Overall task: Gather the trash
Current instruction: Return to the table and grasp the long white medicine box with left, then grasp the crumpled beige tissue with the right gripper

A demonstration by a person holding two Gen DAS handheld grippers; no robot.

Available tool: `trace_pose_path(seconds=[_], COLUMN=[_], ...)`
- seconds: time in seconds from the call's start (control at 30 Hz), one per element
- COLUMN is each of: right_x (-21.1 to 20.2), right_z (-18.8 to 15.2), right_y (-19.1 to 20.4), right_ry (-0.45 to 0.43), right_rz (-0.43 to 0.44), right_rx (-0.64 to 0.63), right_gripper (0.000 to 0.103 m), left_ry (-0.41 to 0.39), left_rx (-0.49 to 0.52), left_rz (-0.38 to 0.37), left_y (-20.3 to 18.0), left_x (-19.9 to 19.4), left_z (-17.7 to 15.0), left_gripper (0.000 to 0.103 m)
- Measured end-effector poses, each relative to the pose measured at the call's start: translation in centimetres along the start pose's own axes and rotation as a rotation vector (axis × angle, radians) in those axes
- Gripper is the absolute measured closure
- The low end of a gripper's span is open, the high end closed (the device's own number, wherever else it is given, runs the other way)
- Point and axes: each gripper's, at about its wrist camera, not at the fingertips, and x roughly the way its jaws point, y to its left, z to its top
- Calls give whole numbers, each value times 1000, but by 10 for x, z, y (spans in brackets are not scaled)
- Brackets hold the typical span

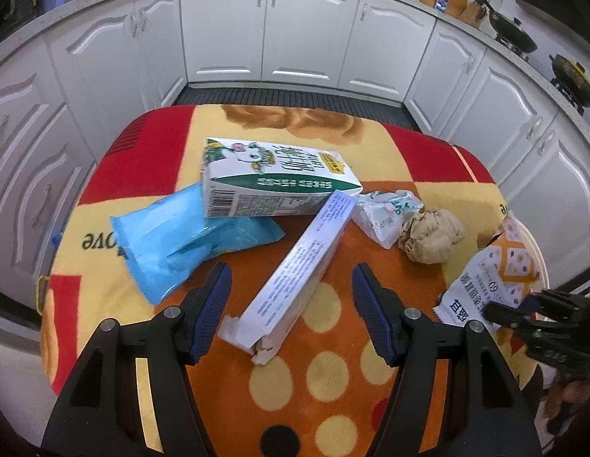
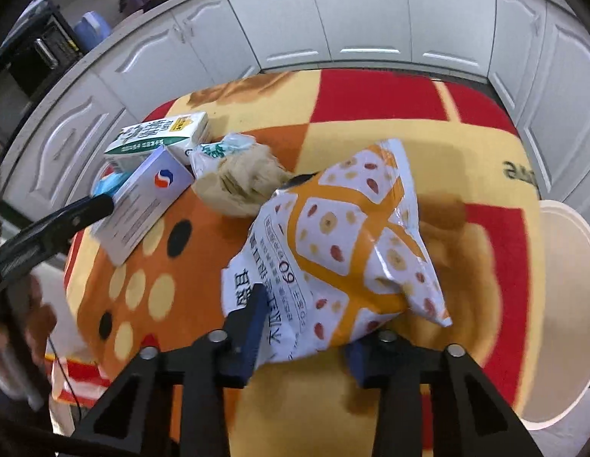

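Right jaws [image 2: 302, 327] pinch the glossy, crinkled snack bag [image 2: 344, 243]; left jaws [image 1: 291, 297] gape around a long cardboard box [image 1: 295, 266].

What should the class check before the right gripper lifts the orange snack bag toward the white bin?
1. Right gripper jaws closed on the orange snack bag: ok, the bag's near end sits pinched between them.
2. White bin within view at the table's right edge: ok.
3. Bin empty enough: cannot tell, its inside is hidden.
4. Bag clear of the crumpled brown paper: cannot tell, they overlap in view.
5. Left gripper out of the way: ok, open around the long white box.
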Motion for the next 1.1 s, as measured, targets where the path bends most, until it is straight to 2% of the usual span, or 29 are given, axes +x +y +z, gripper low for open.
trace_pose_path(seconds=[0.1,0.17,0.2,0.23,0.27,0.33,0.43,0.57,0.63,0.73,0.8,0.97,1.1], right_x=[-9,-11,-11,-14,-17,-22,-26,-19,-19,-28,-33,-35,-10], right_z=[-7,-9,-9,-13,-15,-21,-21,-13,-7,2,10,31,55], right_y=[-12,-16,-18,-24,-28,-36,-46,-60,-59,-48,-40,-17,22], right_ry=[1,15,18,12,0,-18,-24,-19,-36,-87,-122,-158,-124], right_rz=[18,-2,-10,2,29,76,84,125,96,-2,-36,46,101], right_rx=[4,10,30,75,117,179,244,329,333,277,239,141,16], right_gripper=[70,69,58,39,33,33,32,32,32,32,32,32,32], left_ry=[24,23,21,19,22,37,33,25,31,33,33,52,64], left_rx=[24,39,44,49,48,46,69,82,82,86,91,73,41], left_rz=[12,20,27,37,40,34,22,3,-18,-30,-33,-30,-29], left_y=[-6,-10,-11,-12,-13,-13,-17,-19,-19,-19,-20,-19,-16], left_x=[13,18,19,20,22,24,18,9,5,-2,-5,2,7], left_z=[2,3,3,3,2,0,-4,-10,-13,-19,-21,-23,-22], left_gripper=[38,39,40,46,65,71,83,84,84,84,85,85,85])
